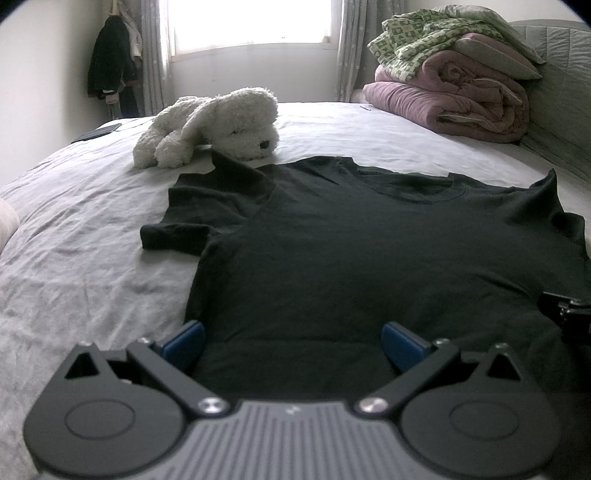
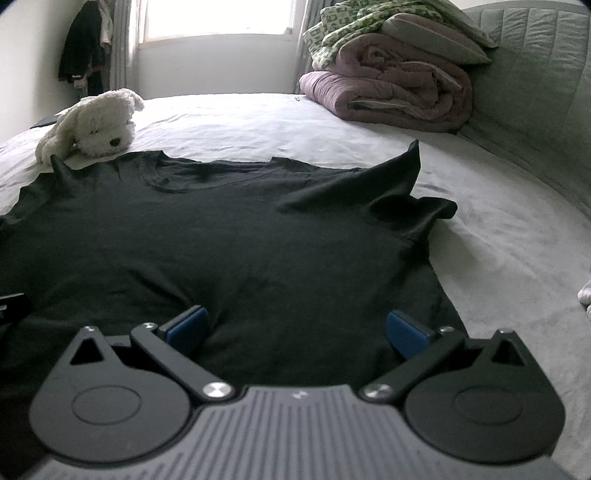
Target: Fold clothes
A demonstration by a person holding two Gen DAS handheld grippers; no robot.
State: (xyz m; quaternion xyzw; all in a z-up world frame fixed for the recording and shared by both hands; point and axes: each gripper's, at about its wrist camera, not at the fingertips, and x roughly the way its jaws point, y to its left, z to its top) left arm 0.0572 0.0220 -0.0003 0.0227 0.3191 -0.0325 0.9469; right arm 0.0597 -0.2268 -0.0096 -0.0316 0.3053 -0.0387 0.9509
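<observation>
Jaws wide open on both: left gripper [image 1: 293, 341] and right gripper [image 2: 297, 330] straddle hem of black tee [image 1: 369, 251], nothing pinched. Tee lies spread on bed [image 1: 74, 236], collar far side, sleeves out, plush dog [image 1: 214, 125] just beyond. Judgement: close on hem corners evenly, lift both together, keep fabric taut, clear plush. No readable writing or logos.

place: home bedroom
proof: bed [image 1: 332, 125] w/ padded headboard [image 2: 535, 74], folded quilts [image 1: 450, 99], plush dog [image 1: 214, 122], curtained window [image 1: 251, 22]
</observation>
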